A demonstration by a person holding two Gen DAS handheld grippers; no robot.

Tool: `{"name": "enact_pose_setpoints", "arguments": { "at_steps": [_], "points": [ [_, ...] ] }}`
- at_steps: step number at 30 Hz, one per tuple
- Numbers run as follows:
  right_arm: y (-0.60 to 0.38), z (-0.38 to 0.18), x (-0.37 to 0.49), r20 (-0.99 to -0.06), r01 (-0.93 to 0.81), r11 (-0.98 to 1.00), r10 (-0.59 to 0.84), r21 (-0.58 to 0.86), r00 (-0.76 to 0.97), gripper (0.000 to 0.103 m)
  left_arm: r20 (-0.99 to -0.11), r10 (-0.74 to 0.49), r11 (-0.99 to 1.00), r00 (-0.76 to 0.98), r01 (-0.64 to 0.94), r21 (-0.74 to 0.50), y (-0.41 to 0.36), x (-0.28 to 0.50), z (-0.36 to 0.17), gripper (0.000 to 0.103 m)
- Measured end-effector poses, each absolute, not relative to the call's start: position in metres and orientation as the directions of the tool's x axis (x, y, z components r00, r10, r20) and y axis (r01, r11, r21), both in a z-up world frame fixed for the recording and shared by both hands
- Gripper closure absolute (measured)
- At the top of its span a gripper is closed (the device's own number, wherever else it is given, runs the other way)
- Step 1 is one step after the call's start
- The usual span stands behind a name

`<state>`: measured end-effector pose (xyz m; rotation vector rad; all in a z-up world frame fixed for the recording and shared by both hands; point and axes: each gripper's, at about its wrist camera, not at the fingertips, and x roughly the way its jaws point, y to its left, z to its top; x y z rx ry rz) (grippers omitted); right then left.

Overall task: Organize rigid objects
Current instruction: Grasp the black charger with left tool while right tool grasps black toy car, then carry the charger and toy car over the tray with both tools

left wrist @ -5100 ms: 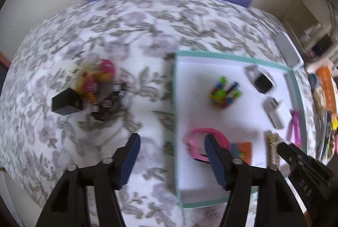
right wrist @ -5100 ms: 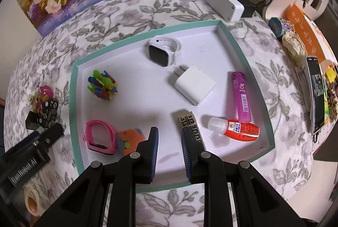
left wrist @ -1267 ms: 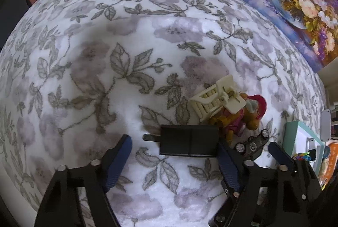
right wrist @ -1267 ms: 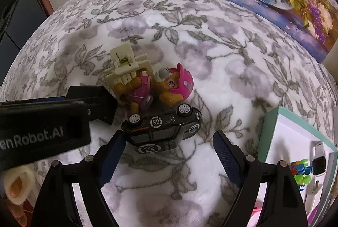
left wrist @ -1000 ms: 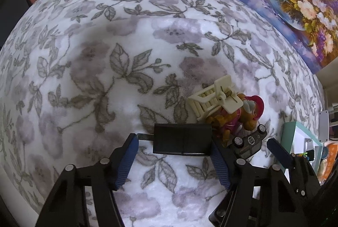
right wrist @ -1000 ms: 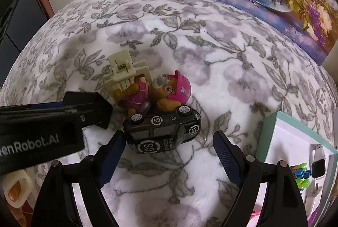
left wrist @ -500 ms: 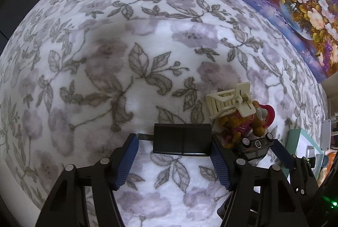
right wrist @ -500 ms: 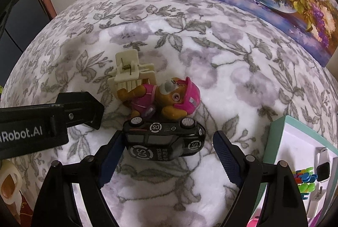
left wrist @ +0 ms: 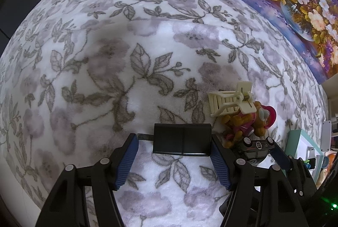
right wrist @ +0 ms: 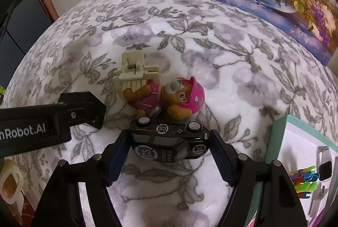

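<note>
While the charger [left wrist: 182, 139] lies flat on the cloth [left wrist: 109, 53] with its prongs pointing left, the left gripper [left wrist: 174, 160] brackets it end to end, right pad against its end and left pad at the prong tip, so the pinch looks made or all but made. Lengthwise is likely the surest hold on so flat a block. Just right of it, the car [right wrist: 169, 141] sits tipped on its side between the right gripper's [right wrist: 170, 160] pads, which touch its nose and tail, again along the long axis. Behind the car lie the pup figure [right wrist: 169, 98] and, farther, the hair claw [right wrist: 135, 74], both untouched. At far right the tray [right wrist: 276, 138] waits, probably the destination for all four.
</note>
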<state>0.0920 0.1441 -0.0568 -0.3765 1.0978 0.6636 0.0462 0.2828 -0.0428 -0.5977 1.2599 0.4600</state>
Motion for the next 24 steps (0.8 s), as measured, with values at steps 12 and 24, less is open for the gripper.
{"name": "enact_pose_setpoints", "arguments": {
  "at_steps": [12,24],
  "points": [
    [0.124,-0.019,0.098,-0.874,-0.625,0.777,0.354,0.076,0.333,0.027,-0.955,0.031,0.770,0.295,-0.616,-0.166,0.276,0.048,-0.019,0.033],
    [0.047,0.027,0.128,-0.869,-0.434,0.900,0.241,0.033,0.433,0.027,-0.919,0.058,0.815,0.390,-0.549,-0.182,0.239,0.056,0.029,0.033]
  ]
}}
